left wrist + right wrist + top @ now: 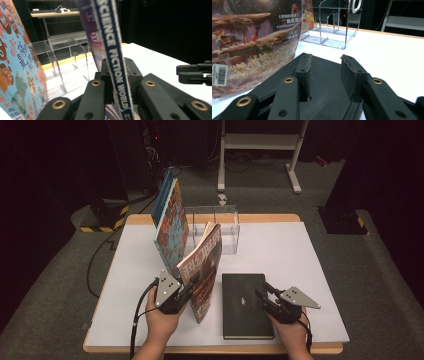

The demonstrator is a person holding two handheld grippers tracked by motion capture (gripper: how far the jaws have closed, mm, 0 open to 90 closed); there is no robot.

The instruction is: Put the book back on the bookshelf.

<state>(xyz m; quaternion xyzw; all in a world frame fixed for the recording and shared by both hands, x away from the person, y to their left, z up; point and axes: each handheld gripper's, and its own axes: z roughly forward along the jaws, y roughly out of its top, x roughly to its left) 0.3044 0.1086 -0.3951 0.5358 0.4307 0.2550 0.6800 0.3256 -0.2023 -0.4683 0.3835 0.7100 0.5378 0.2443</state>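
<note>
While the left gripper (187, 287) stands clamped on the spine of the magazine (202, 270), that magazine is upright on edge near the table's (300, 250) front, left of the black book (245, 302). Right gripper (267, 295) hovers just over the book's near right part, jaws apart, nothing between them. A clear rack (220, 227) stands behind.

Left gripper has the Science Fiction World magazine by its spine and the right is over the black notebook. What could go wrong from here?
The magazine is pinched only at its spine by the left gripper and stands tilted, so its pages may splay or sag. It stands close to the upright picture book, which could topple if nudged. The right gripper is open just above the flat black notebook; its pads may scrape the cover instead of catching an edge.
</note>
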